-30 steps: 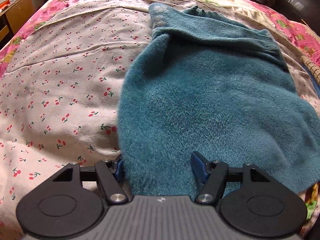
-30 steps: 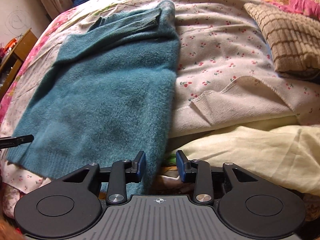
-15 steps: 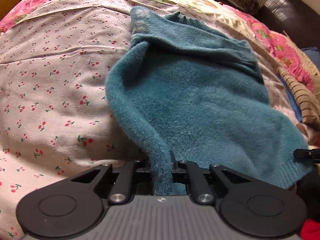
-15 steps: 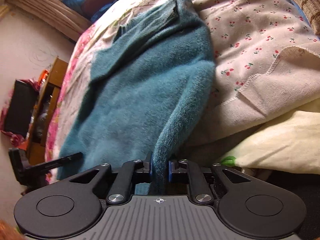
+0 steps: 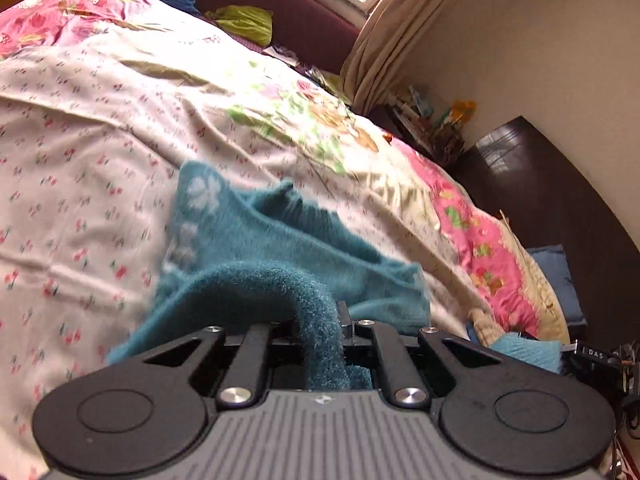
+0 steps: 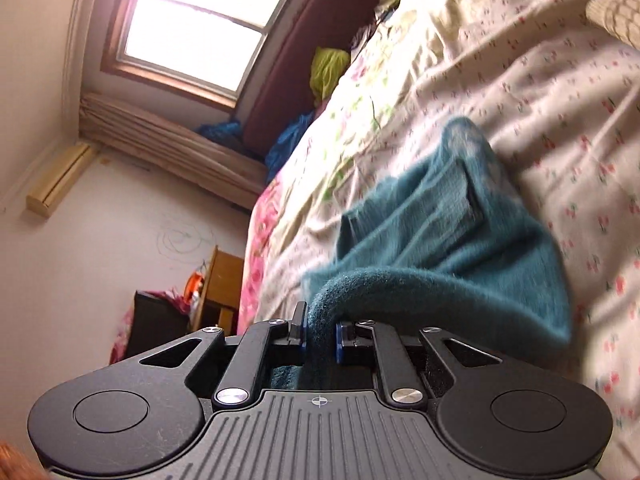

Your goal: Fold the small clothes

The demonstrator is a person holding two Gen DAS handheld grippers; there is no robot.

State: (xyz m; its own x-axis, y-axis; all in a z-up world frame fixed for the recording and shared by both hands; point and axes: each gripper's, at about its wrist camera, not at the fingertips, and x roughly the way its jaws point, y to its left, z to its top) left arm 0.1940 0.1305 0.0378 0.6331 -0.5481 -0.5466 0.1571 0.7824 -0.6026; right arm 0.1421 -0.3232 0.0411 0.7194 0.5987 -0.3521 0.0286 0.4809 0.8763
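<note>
A fuzzy teal sweater (image 5: 280, 248) lies on the cherry-print bedspread (image 5: 80, 152). My left gripper (image 5: 320, 332) is shut on its near hem, which arches up over the jaws. My right gripper (image 6: 320, 332) is shut on the other hem corner of the sweater (image 6: 460, 232). Both hold the hem lifted toward the collar end, where the folded sleeves and cuff lie. The fabric between the two grippers is hidden.
The bed carries a pink floral quilt (image 5: 480, 248) at its edges. A dark cabinet (image 5: 560, 184) stands right of the bed. A wooden side table (image 6: 224, 280) stands by the wall. A beige knit item (image 6: 616, 12) lies at the far right.
Both grippers closed on the sweater's hem, then lifted and carried it forward toward the collar. The cameras now tilt up toward the window and walls.
</note>
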